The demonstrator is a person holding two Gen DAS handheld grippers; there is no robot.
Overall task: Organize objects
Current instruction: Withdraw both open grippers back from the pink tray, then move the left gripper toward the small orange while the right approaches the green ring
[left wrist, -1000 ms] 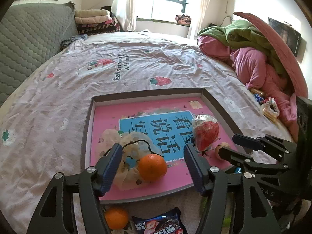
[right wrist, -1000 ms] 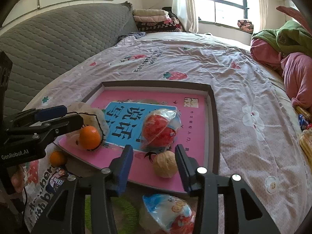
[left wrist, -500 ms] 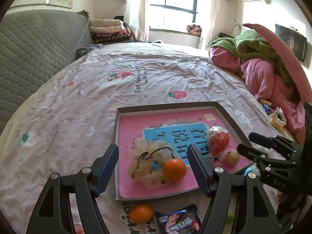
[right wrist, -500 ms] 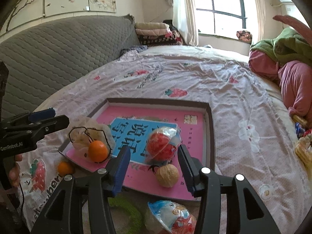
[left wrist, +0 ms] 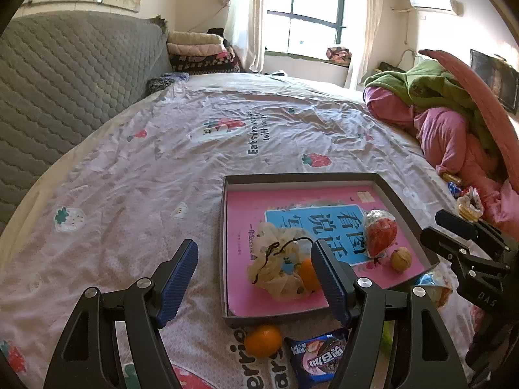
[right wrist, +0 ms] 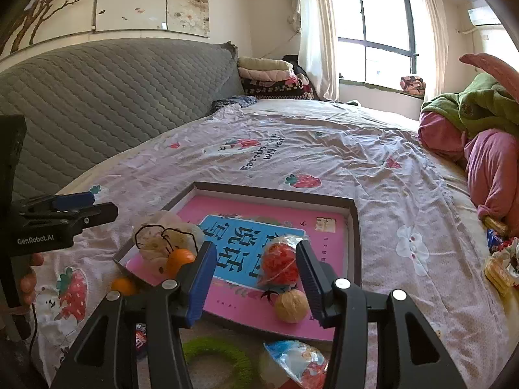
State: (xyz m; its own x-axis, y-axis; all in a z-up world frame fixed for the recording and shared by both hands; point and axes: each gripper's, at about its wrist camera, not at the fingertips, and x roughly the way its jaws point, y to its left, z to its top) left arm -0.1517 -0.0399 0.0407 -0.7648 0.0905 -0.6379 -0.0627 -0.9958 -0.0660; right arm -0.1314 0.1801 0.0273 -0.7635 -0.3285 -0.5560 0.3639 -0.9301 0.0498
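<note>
Both jaws stand apart with nothing between the pads: the left gripper (left wrist: pixel 253 278) is spread wide over the bedsheet, the right gripper (right wrist: pixel 256 278) is about half open above the near edge of the tray. Neither holds anything, which suits a pause between pickups, each tool hanging back far enough to show what remains outside.

Sorting seems to centre on the shallow dark-rimmed cardboard tray (left wrist: pixel 223 227), which lies on the strawberry-print bed sheet (left wrist: pixel 155 175) and is lined with a pink book bearing a blue title panel (left wrist: pixel 259 207). Inside it sit a cream mesh pouch with a black drawstring (left wrist: pixel 275 269), a round orange tangerine (right wrist: pixel 180 257) touching that pouch, a red fruit wrapped in clear plastic (right wrist: pixel 280 264) and a tan walnut (right wrist: pixel 292 301) just beside the wrapped fruit.

Still outside, near the tray's front wall, lie a second orange tangerine (left wrist: pixel 262 340), a dark blue snack packet with pink printing (left wrist: pixel 316 356), a green fuzzy ring (right wrist: pixel 217 356) and a clear bag with blue and red printing (right wrist: pixel 295 363). I judge these are the remaining pieces, and being close to the rim they should be short carries. The crinkly packets may slip or deform when pinched.
</note>
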